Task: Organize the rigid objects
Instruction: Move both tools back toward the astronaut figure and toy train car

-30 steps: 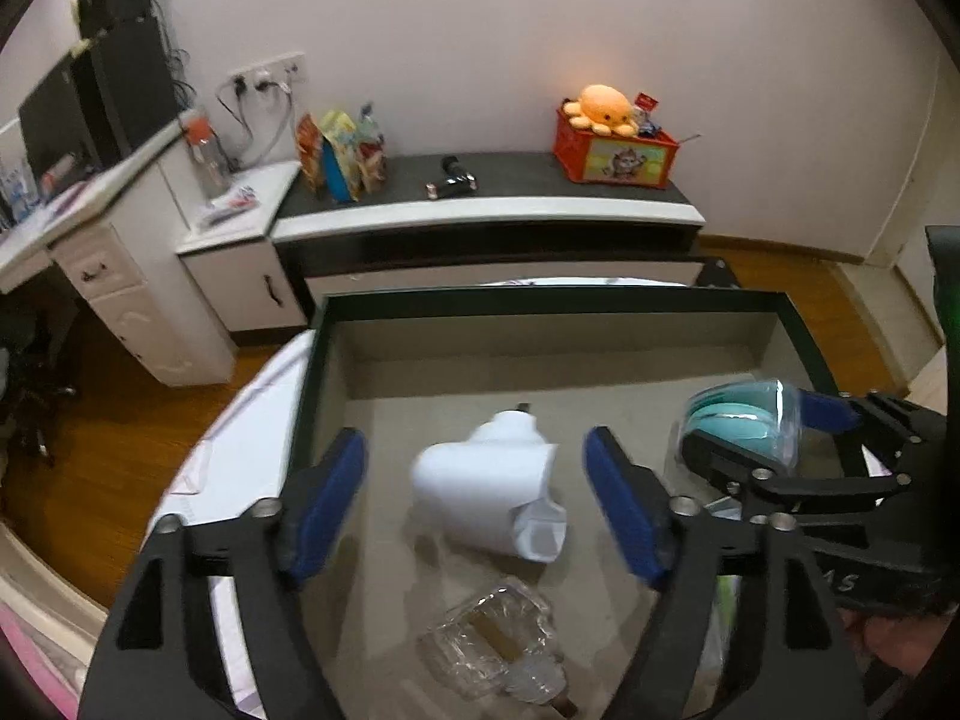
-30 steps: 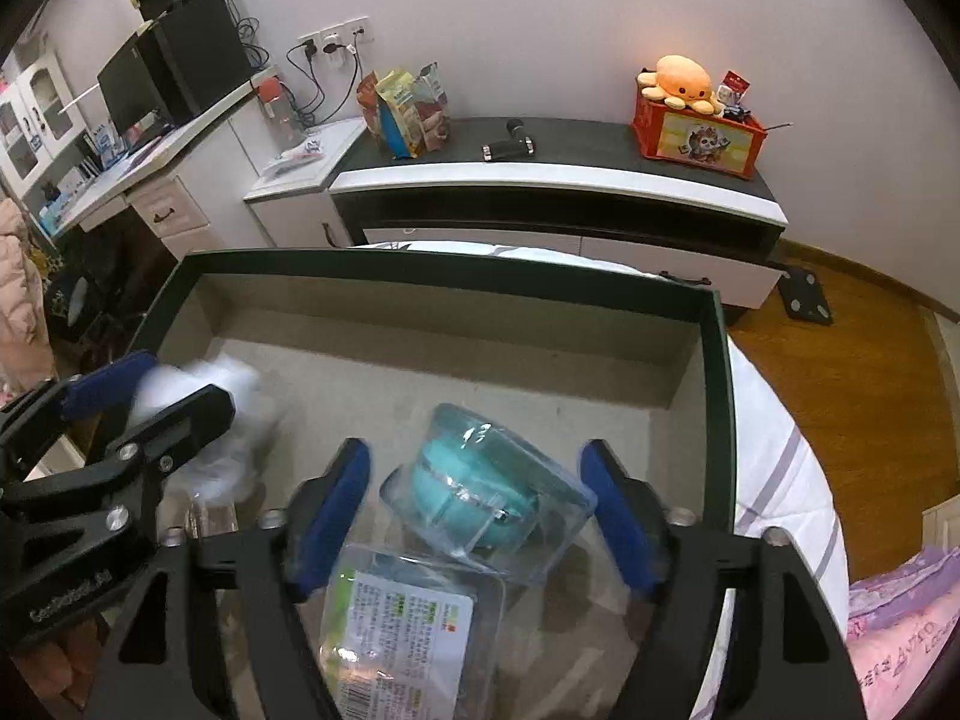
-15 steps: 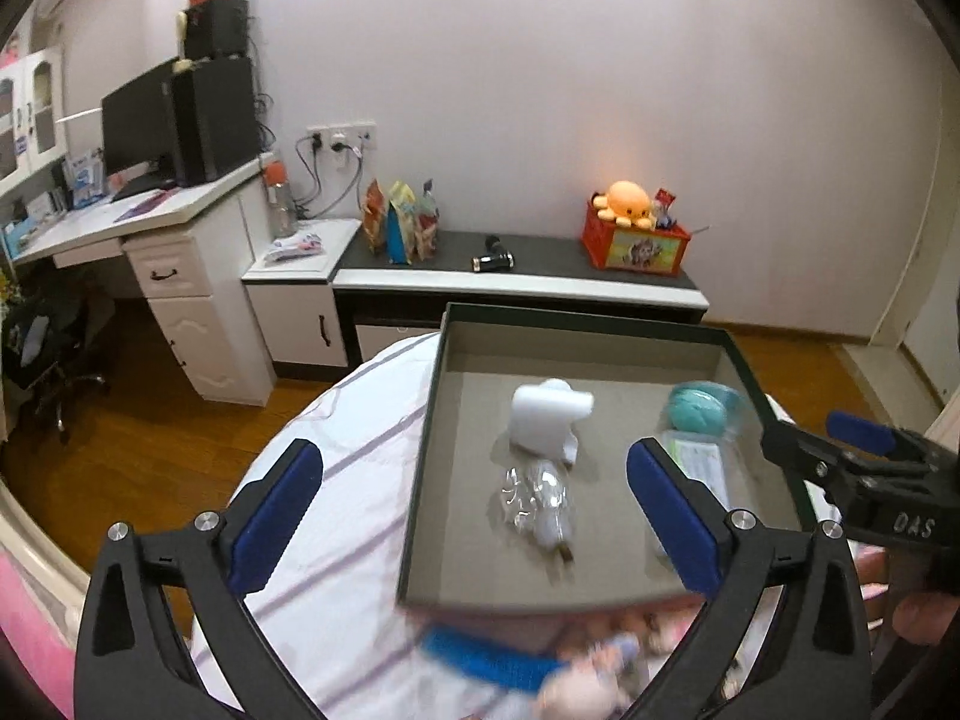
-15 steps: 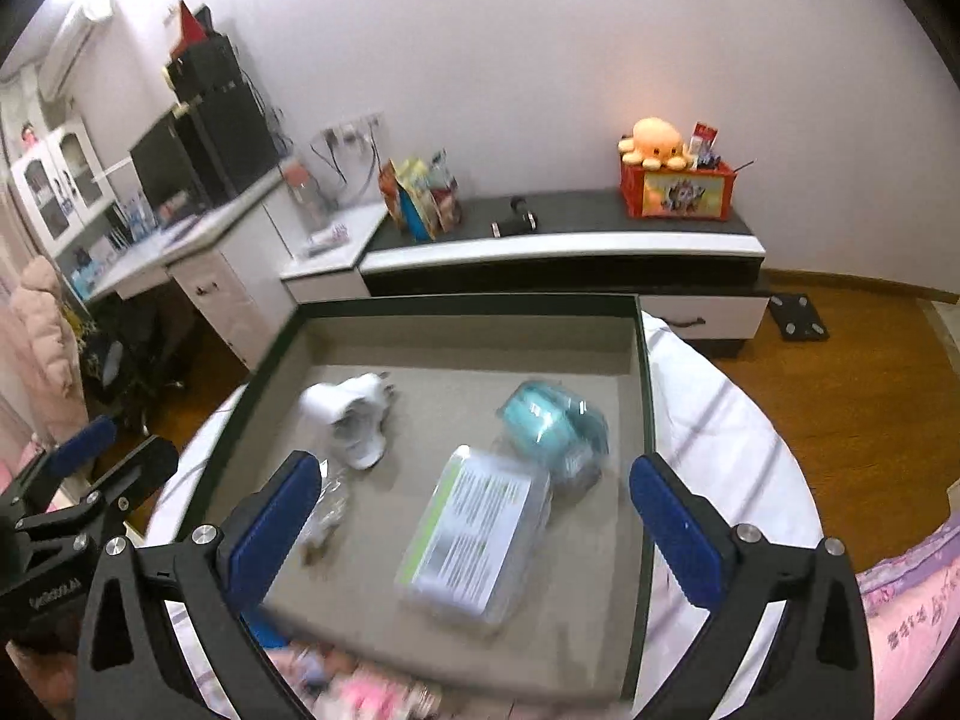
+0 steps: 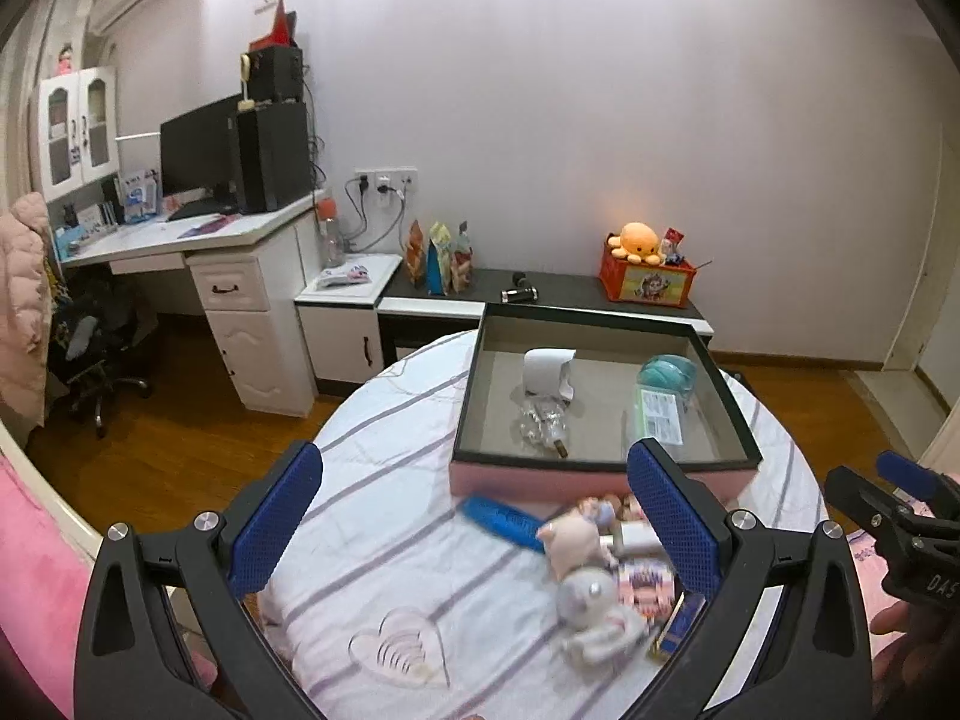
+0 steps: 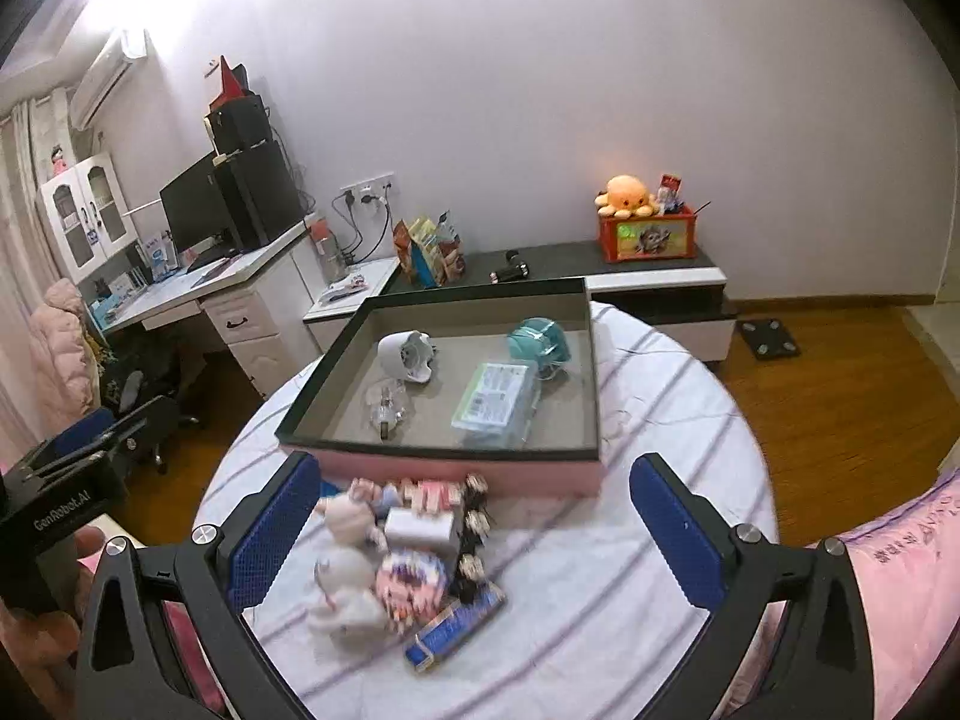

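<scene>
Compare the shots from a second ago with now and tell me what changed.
Both grippers have pulled back and up out of the dark-rimmed pink box. The left gripper let go of the white cup-shaped object; the right gripper released the teal item in clear packaging. Both stand open and empty. Box contents stay put; the toy pile remains unsorted.

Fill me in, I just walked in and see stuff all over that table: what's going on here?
A person is sorting items into a shallow box on a round table. The left hand-held gripper and right hand-held gripper are both open and empty, held above the table. The box holds a white gadget, a teal container, a clear packet and a small clear bottle. A pile of toys waits in front of the box.
</scene>
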### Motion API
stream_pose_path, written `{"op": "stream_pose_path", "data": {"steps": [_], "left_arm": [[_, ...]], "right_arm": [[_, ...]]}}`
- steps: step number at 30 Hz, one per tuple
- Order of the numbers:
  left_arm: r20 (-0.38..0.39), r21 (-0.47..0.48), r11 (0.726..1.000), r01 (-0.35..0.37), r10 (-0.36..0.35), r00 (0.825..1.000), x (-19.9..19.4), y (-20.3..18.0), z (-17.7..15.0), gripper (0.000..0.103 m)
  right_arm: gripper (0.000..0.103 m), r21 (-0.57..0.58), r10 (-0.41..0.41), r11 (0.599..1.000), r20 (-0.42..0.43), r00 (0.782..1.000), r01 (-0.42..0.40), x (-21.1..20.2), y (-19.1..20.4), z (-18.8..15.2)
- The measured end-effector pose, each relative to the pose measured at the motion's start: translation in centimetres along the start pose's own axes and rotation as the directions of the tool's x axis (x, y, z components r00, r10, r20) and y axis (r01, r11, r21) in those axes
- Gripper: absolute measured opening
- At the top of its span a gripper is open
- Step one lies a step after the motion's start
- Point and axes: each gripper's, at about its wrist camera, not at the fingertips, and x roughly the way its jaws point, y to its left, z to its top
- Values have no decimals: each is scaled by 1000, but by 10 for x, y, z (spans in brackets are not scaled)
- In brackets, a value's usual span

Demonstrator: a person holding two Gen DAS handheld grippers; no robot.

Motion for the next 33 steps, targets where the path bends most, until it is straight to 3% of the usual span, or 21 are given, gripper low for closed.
{"op": "stream_pose_path", "data": {"steps": [5,12,28,33], "left_arm": [[2,-12,1000,-2,2,1000,-26,3,-34,103],[-51,2,1000,29,-28,998,-31,-6,-70,103],[-69,-8,1000,20,-20,997,-28,-5,-76,103],[-92,1,1000,28,-27,995,-21,-9,-83,103]], "right_arm": [[103,-24,-42,999,-3,999,42,-23,-4,-27],[103,-11,-10,1000,-87,996,9,-15,-13,-55],[103,-25,7,1000,-87,996,-9,-10,0,-58],[103,-51,-23,999,-98,995,18,-7,1,-63]]}}
